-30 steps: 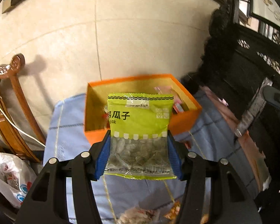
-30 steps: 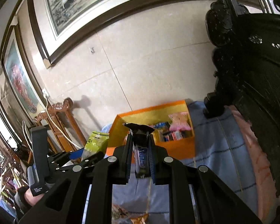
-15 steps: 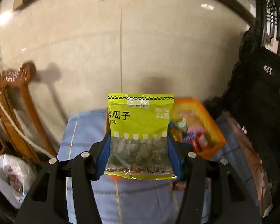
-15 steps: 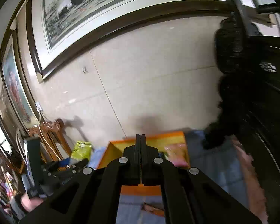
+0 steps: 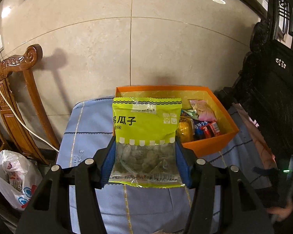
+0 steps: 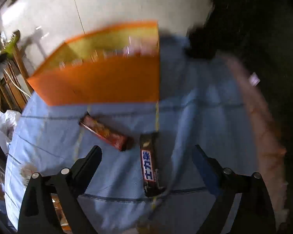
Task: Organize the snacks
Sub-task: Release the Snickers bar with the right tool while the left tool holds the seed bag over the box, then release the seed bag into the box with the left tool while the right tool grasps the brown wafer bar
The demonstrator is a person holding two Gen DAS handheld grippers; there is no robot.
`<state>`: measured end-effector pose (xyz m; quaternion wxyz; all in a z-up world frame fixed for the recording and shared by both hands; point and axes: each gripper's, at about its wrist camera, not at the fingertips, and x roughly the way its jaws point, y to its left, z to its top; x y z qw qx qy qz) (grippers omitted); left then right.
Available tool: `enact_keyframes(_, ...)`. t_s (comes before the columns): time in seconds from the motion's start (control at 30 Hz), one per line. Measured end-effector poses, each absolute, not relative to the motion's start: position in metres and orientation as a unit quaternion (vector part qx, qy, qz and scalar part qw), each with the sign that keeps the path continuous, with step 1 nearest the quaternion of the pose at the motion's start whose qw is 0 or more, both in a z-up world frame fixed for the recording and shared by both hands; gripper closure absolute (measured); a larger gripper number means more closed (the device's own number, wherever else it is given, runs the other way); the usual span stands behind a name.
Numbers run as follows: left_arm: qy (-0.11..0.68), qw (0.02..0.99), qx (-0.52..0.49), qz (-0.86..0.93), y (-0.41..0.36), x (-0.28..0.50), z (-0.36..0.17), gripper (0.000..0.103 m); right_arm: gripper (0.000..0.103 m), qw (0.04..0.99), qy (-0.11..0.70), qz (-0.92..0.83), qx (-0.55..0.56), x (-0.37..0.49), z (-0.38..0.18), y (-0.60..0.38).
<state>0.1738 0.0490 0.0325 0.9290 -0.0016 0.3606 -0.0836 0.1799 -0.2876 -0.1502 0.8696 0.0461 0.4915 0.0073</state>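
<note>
**A:** Start on the left. What has the left gripper [image 5: 146, 161] got?

**B:** Its fingers are clamped on the lower, clear part of a green seed packet [image 5: 146, 134], held upright in front of the orange box [image 5: 209, 146]. I'd judge it light and crinkly; the film is slick and the seeds inside shift, so a squeeze across the filled part, as now, looks safer than pinching the flat top seal.

**A:** And the box?

**B:** It sits on the blue cloth [image 5: 87, 128] with several wrapped snacks already in its right end.

**A:** Over to the right gripper [image 6: 146, 152]?

**B:** Its jaws have just been opening and stand wide. A dark chocolate bar [image 6: 149, 163] lies on the cloth between them, untouched by either finger. An orange-red bar [image 6: 107, 132] lies just left of it, near the box.

**A:** How would the chocolate bar handle?

**B:** Probably firm and light, glossy wrapper. Take it across its narrow width, near the middle.
</note>
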Motion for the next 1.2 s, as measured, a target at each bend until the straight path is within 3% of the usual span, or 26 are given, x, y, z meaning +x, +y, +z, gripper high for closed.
enact_keyframes(0.1, 0.366, 0.927, -0.006, -0.081, 0.051, 0.172, 0.030, 0.049, 0.016, 0.863, 0.506, -0.012, -0.010, 0.188, -0.187, -0.281)
enact_keyframes(0.13, 0.366, 0.927, -0.007, -0.080, 0.052, 0.172, 0.029, 0.049, 0.044, 0.864, 0.503, -0.008, -0.007, 0.187, -0.191, -0.281)
enact_keyframes(0.17, 0.368, 0.927, -0.010, -0.076, 0.053, 0.172, 0.028, 0.049, 0.079, 0.860, 0.509, -0.005, 0.003, 0.187, -0.197, -0.282)
enact_keyframes(0.23, 0.369, 0.926, -0.014, -0.075, 0.054, 0.172, 0.027, 0.049, 0.084, 0.853, 0.521, -0.010, 0.034, 0.183, -0.206, -0.287)
enact_keyframes(0.43, 0.370, 0.925, -0.002, -0.091, 0.044, 0.169, 0.027, 0.049, 0.086, 0.850, 0.516, 0.010, 0.108, 0.168, -0.185, -0.294)
enact_keyframes(0.63, 0.368, 0.925, -0.009, -0.098, 0.040, 0.172, 0.030, 0.049, 0.086, 0.912, 0.395, 0.043, 0.102, 0.164, -0.075, -0.284)
enact_keyframes(0.8, 0.366, 0.927, 0.013, -0.085, 0.030, 0.202, 0.036, 0.049, 0.086, 0.939, 0.325, 0.064, 0.088, 0.222, -0.003, -0.276)
enact_keyframes(1.17, 0.366, 0.928, 0.048, -0.055, 0.017, 0.257, 0.043, 0.049, 0.086, 0.932, 0.340, 0.083, 0.089, 0.311, 0.011, -0.263)
enact_keyframes(1.2, 0.358, 0.931, 0.058, -0.043, 0.015, 0.261, 0.043, 0.047, 0.082, 0.931, 0.345, 0.082, 0.090, 0.316, 0.008, -0.262)
